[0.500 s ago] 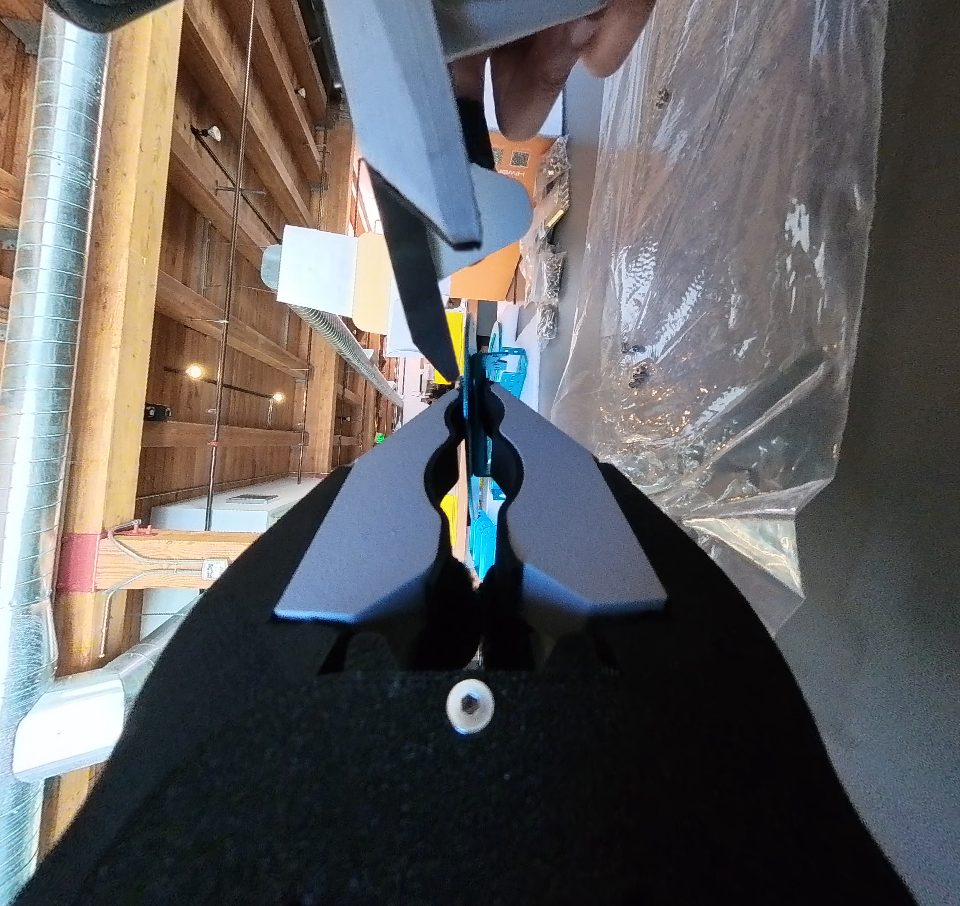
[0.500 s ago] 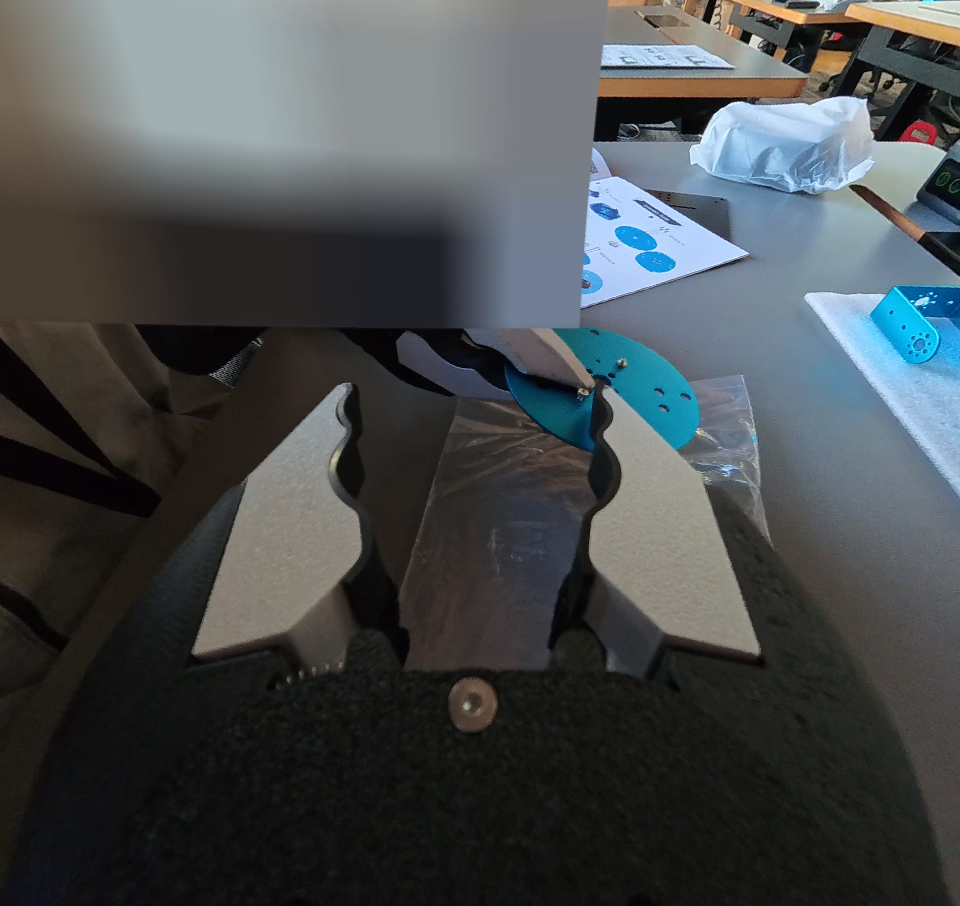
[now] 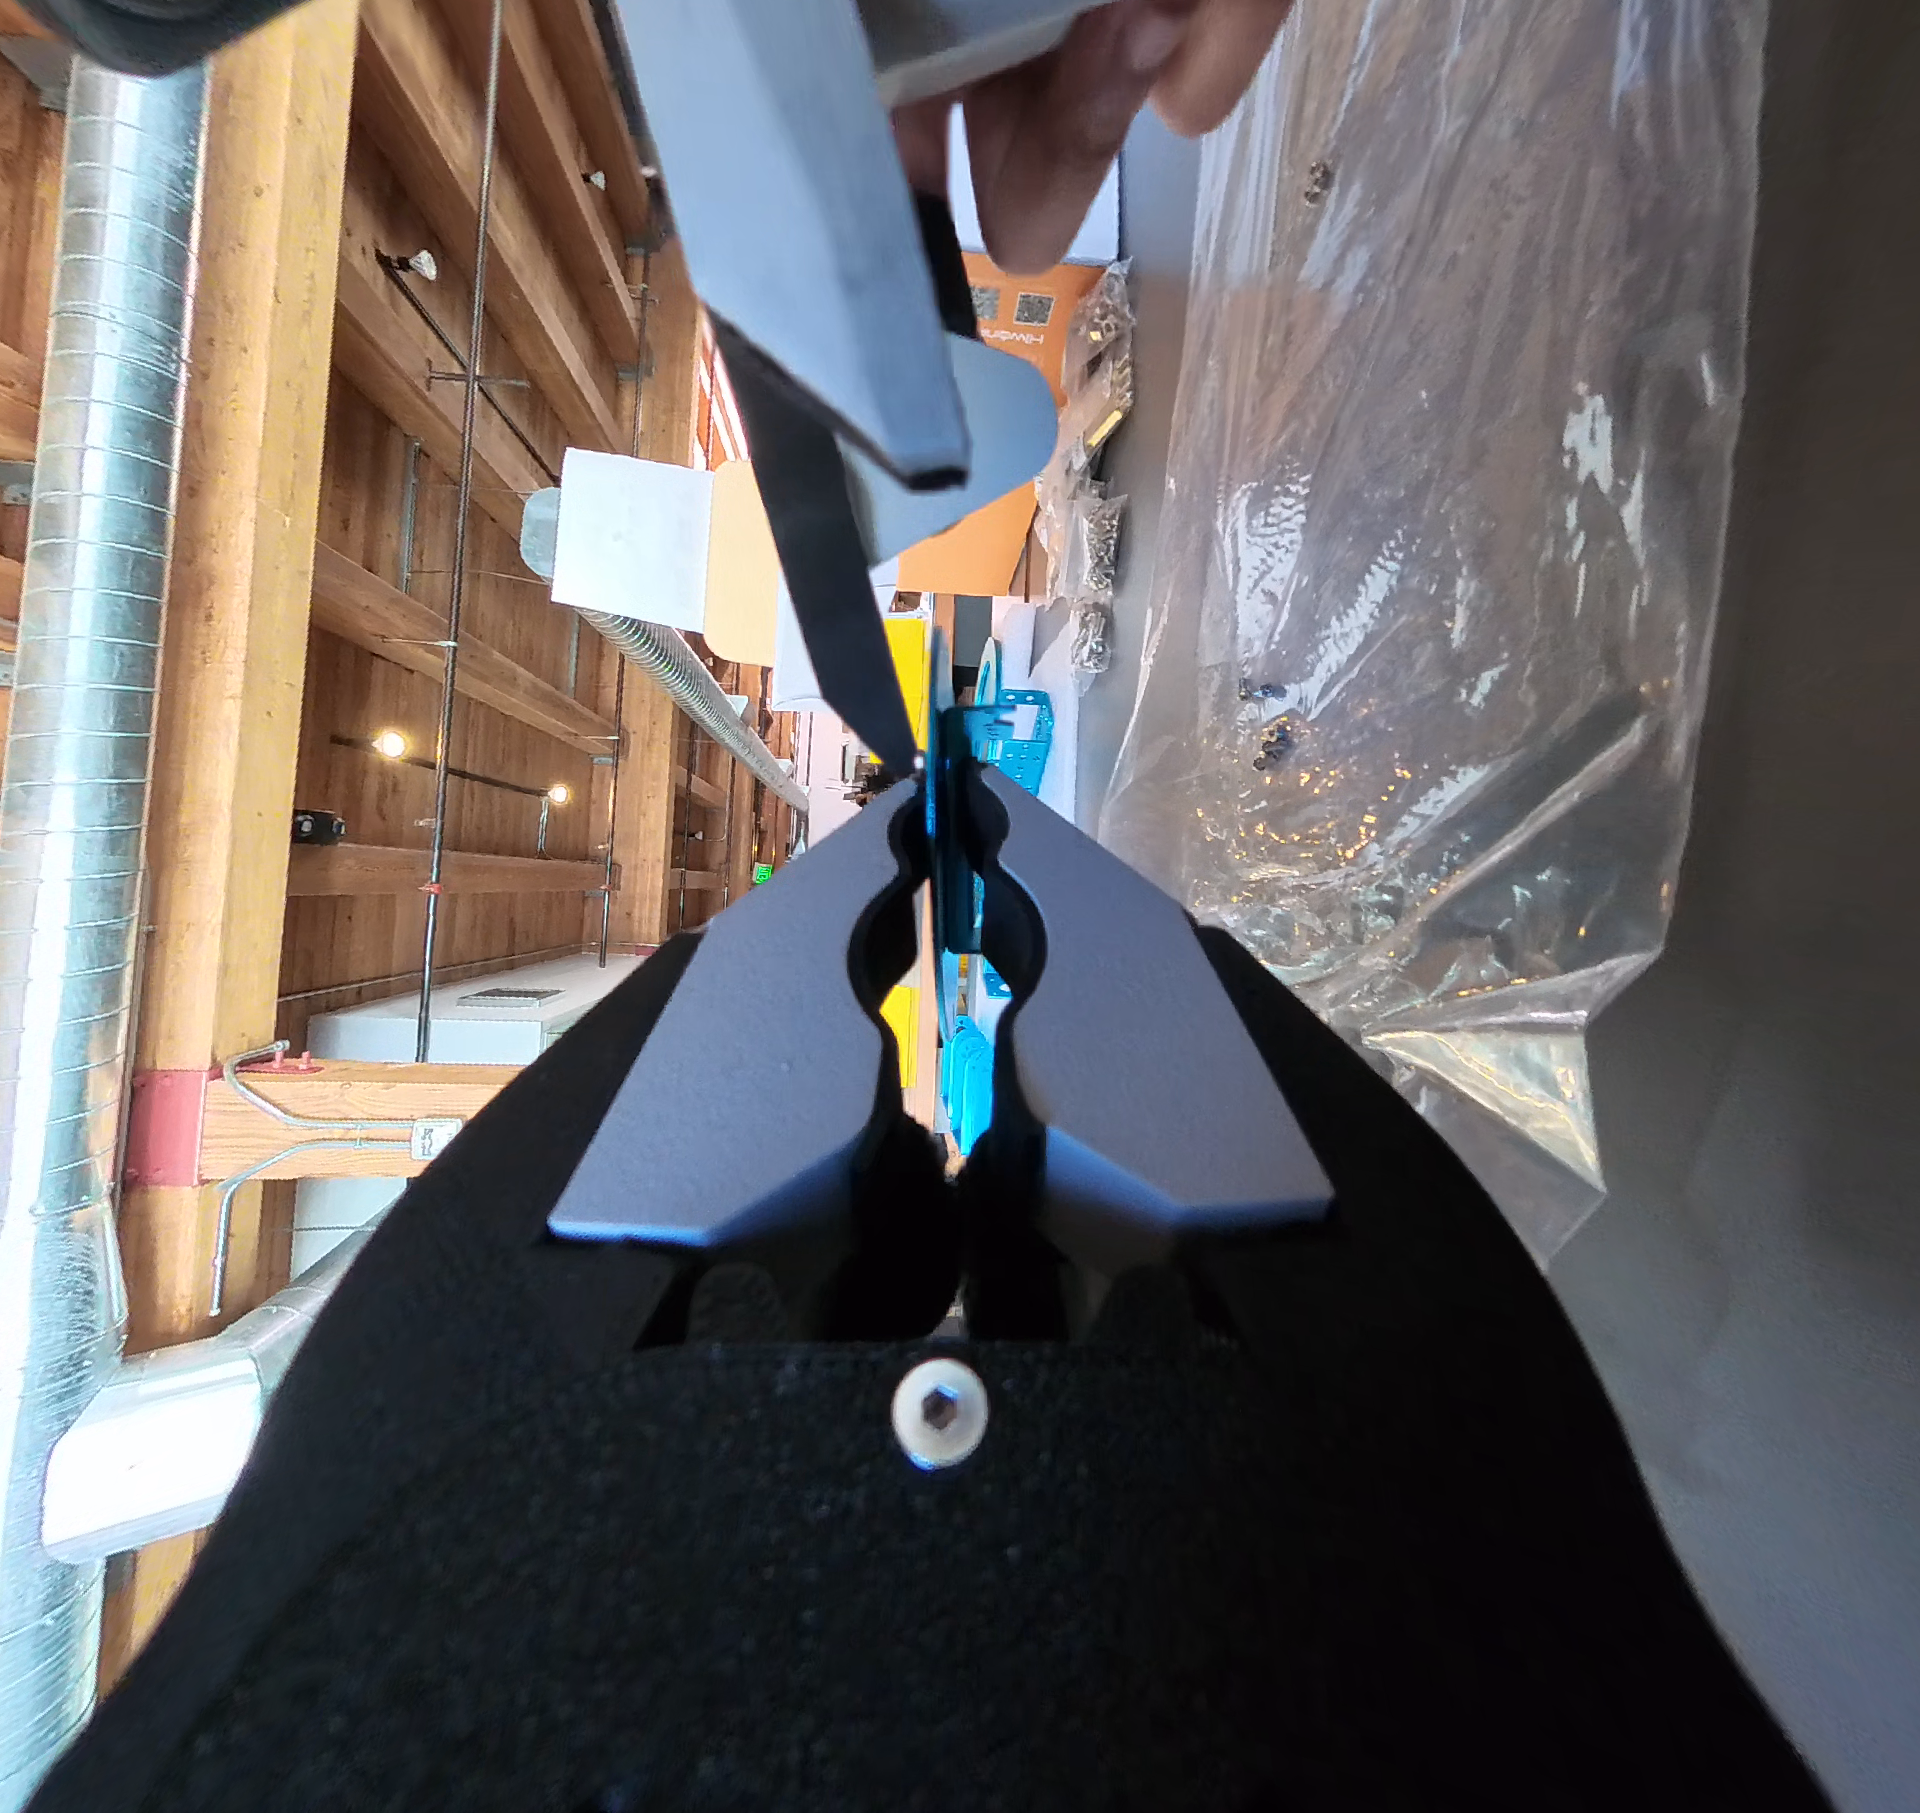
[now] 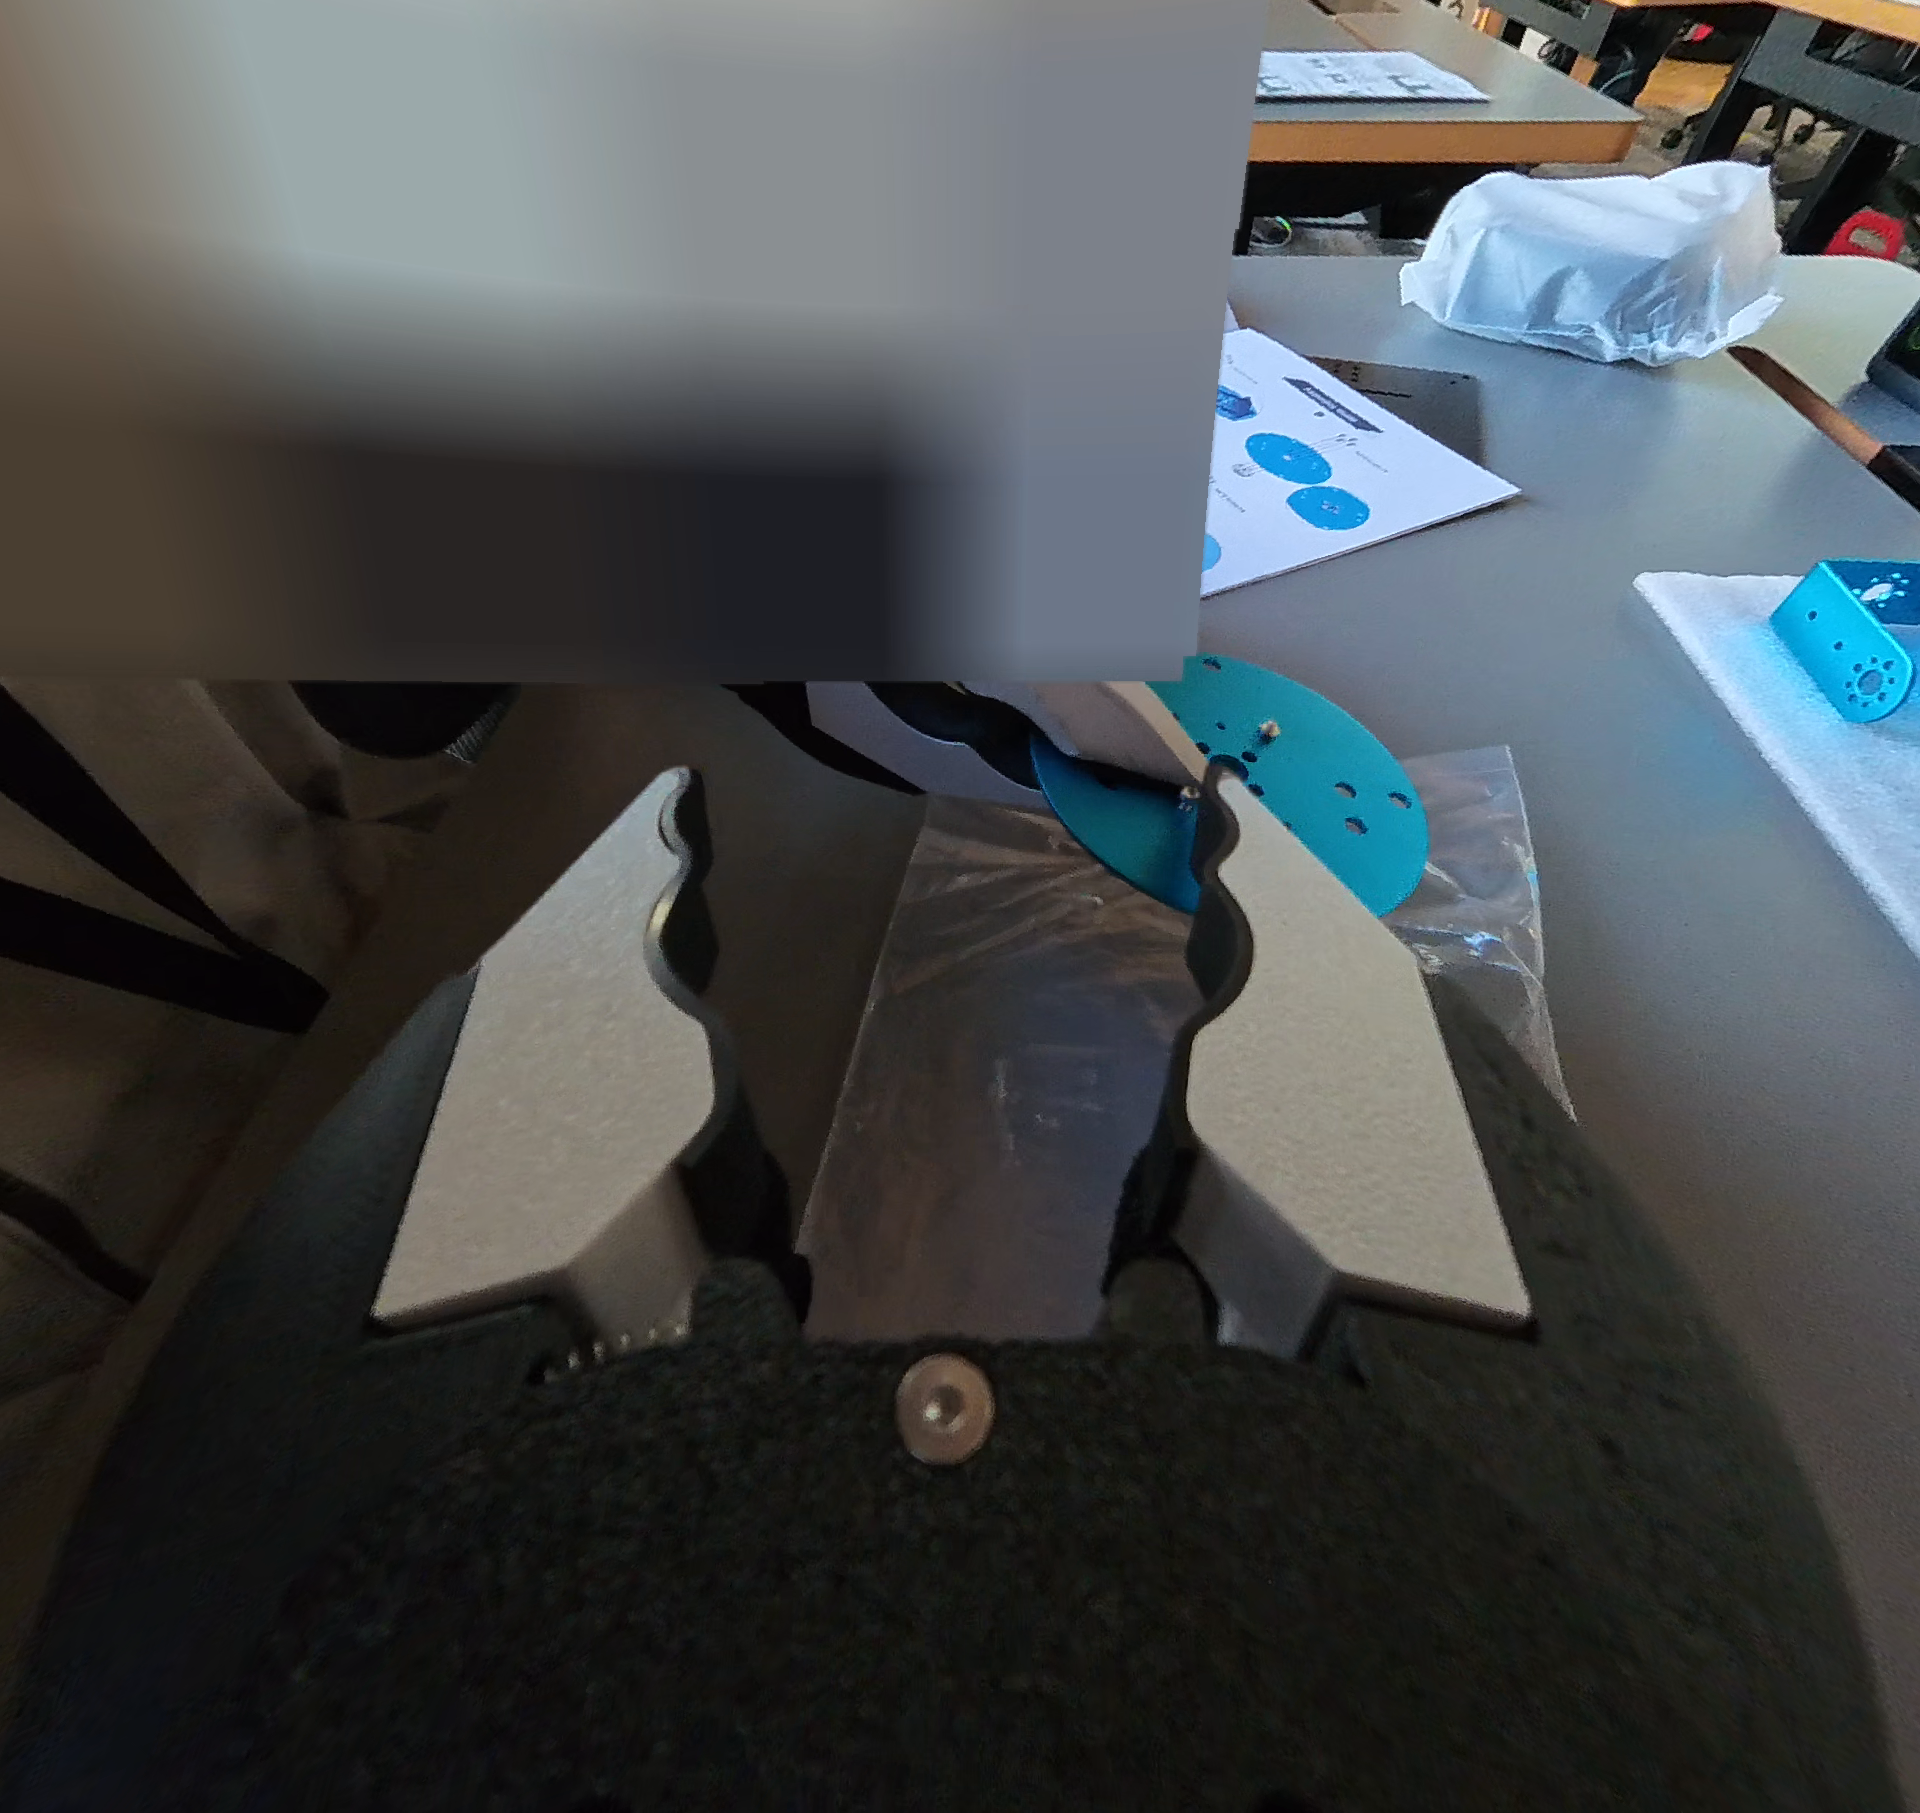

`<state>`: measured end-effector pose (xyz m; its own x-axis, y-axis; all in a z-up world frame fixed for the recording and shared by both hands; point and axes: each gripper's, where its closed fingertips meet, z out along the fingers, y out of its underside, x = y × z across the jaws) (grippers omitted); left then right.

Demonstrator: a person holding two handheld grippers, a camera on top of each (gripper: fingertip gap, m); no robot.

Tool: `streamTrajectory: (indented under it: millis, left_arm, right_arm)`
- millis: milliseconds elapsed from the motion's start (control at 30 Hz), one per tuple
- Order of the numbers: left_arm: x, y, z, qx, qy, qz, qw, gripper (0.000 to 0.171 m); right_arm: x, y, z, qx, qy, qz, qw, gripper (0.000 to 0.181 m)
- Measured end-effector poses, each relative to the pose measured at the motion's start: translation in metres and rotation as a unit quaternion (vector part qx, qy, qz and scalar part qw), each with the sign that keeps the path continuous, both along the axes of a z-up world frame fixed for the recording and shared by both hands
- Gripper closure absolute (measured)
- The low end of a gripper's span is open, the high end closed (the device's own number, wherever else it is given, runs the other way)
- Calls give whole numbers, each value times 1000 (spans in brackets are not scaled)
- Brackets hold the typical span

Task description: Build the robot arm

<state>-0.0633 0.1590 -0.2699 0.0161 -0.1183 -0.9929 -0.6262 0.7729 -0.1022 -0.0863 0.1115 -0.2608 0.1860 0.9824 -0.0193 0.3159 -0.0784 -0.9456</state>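
My left gripper [image 3: 940, 797] is shut on the edge of a round blue metal disc with holes [image 3: 951, 870], seen edge-on in the left wrist view. In the right wrist view the disc [image 4: 1320, 807] hangs just above a clear plastic bag [image 4: 997, 1036] on the grey table [image 4: 1662, 932]. My right gripper [image 4: 948, 787] is open and empty. Its right fingertip [image 4: 1221, 807] rests against a small screw [image 4: 1190, 795] standing out of the disc's face. A second screw [image 4: 1268, 727] stands near the disc's middle. The right gripper also shows at the top of the left wrist view [image 3: 831, 309], held by a hand.
A printed sheet with blue pictures [image 4: 1340, 475] lies behind the disc. A white foam pad [image 4: 1745, 683] carries a blue bracket [image 4: 1849, 641] at right. A white wrapped bundle [image 4: 1600, 267] sits at the back. Small bags of screws [image 3: 1091, 516] lie beyond the clear bag [image 3: 1455, 620].
Almost nothing has changed. The disc shows slightly more of its face in the right wrist view; both grippers keep their places and jaw openings.
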Motion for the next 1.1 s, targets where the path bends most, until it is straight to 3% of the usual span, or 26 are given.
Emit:
streamTrajectory:
  millis: [133, 400, 533, 733, 867, 1100]
  left_arm:
    - [0, 1, 0, 2, 0, 3, 1000, 168]
    - [0, 1, 0, 4, 2, 3, 1000, 168]
    - [-1, 3, 0, 4, 1, 8, 1000, 168]
    - [-1, 2, -1, 6, 5, 6, 1000, 168]
    - [-3, 6, 0, 8, 4, 13, 1000, 168]
    - [-1, 3, -1, 9, 6, 9, 1000, 168]
  right_arm:
    - [5, 1, 4, 0, -2, -4, 1000, 98]
    - [0, 0, -4, -1, -17, -4, 1000, 87]
    - [6, 2, 0, 5, -19, -8, 1000, 97]
    - [-2, 0, -5, 4, -24, -3, 1000, 83]
    - [5, 1, 1, 0, -22, -7, 1000, 96]
    - [-3, 1, -6, 1, -27, -7, 1000, 79]
